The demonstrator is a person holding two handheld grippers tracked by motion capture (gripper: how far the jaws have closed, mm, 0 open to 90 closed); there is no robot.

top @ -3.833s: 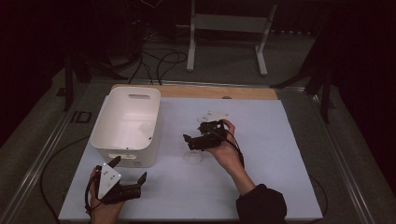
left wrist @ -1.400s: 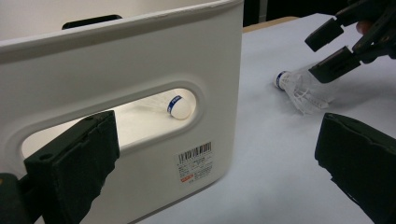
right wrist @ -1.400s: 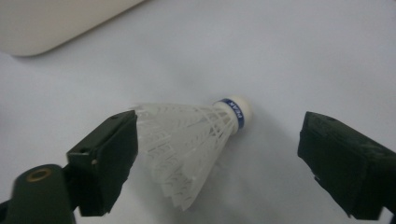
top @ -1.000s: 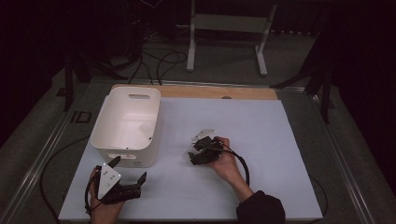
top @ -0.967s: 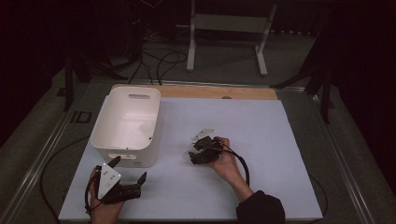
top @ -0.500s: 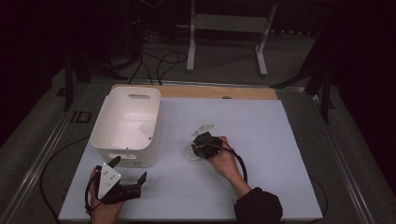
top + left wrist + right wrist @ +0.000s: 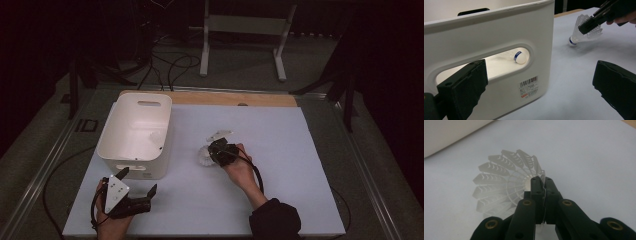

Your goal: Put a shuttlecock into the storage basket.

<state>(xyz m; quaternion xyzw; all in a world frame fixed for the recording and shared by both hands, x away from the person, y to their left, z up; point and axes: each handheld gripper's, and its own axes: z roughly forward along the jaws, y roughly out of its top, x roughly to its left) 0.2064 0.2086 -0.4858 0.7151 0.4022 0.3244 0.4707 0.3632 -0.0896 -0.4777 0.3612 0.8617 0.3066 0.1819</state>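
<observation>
**Right gripper pinches a shuttlecock by its skirt, beside the white bin**

Dark room, cables on the floor behind, a white stand at the back. The table (image 7: 300,150) is covered with a pale sheet, with a strip of bare wood along its far edge.

White plastic bin (image 7: 136,132) sits on the left half of the table, with a handle slot in each end wall. Through the near slot, in the left gripper view, a second shuttlecock (image 7: 520,56) lies inside the bin, white cork with a blue band, skirt pointing away.

Right gripper (image 7: 216,152) is near the middle of the table, just right of the bin, held in the person's right hand (image 7: 240,170). Its jaws have just been closing and now stand pressed together on the skirt rim of a shuttlecock (image 7: 506,182). Right gripper view: the thin white mesh is caught edge-on between the two black jaws, and the rest of the skirt fans out to the left. Left gripper view: the shuttlecock's cork end, blue-banded, is low at the table surface, the skirt tilted up toward the jaws. Cannot tell if the cork touches the sheet.

Left gripper (image 7: 140,200) is at the near left corner, just in front of the bin's near wall, in the left hand (image 7: 111,220). Jaws spread wide, nothing between them.
</observation>
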